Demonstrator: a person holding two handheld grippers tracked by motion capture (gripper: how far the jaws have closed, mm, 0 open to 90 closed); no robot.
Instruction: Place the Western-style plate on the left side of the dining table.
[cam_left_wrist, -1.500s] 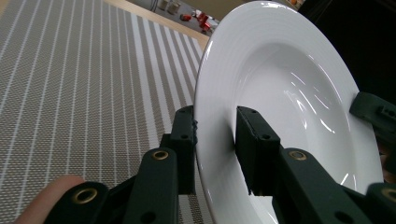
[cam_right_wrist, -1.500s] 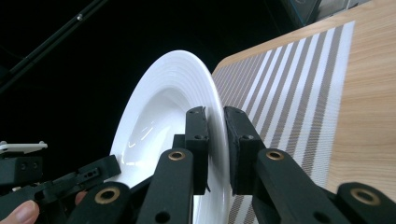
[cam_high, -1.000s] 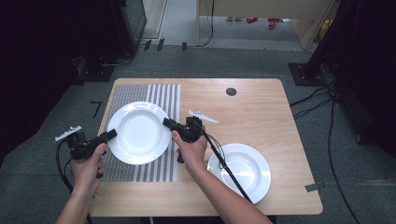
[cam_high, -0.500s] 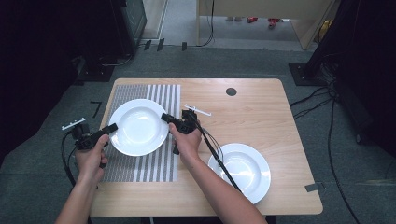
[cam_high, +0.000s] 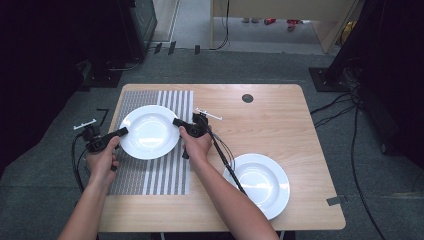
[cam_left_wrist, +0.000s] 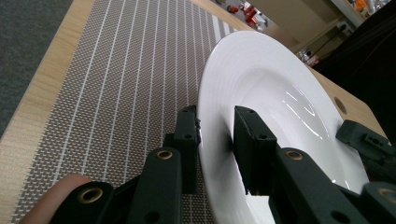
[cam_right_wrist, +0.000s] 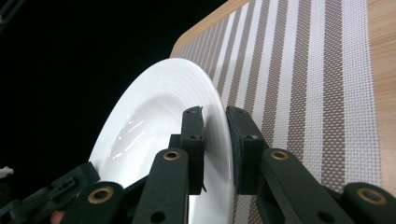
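Round white ceramic deep plate (cam_high: 148, 131) sits over the striped woven placemat (cam_high: 165, 175), clamped at opposite rim edges — left gripper (cam_high: 123, 132) and right gripper (cam_high: 176, 122) both closed on it. Risk: glazed rim slipping from either grip, dropping the plate. It is empty — as is the second white plate (cam_high: 261, 184) near the table's (cam_high: 280, 115) right front corner.

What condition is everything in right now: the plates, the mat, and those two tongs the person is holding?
Plate on the left: empty, gripped by its rim on both sides, over the mat.
Plate on the right: empty, flat on the table, untouched.
Striped placemat: lying flat.
Left tongs: shut on the plate's rim.
Right tongs: shut on the opposite rim.
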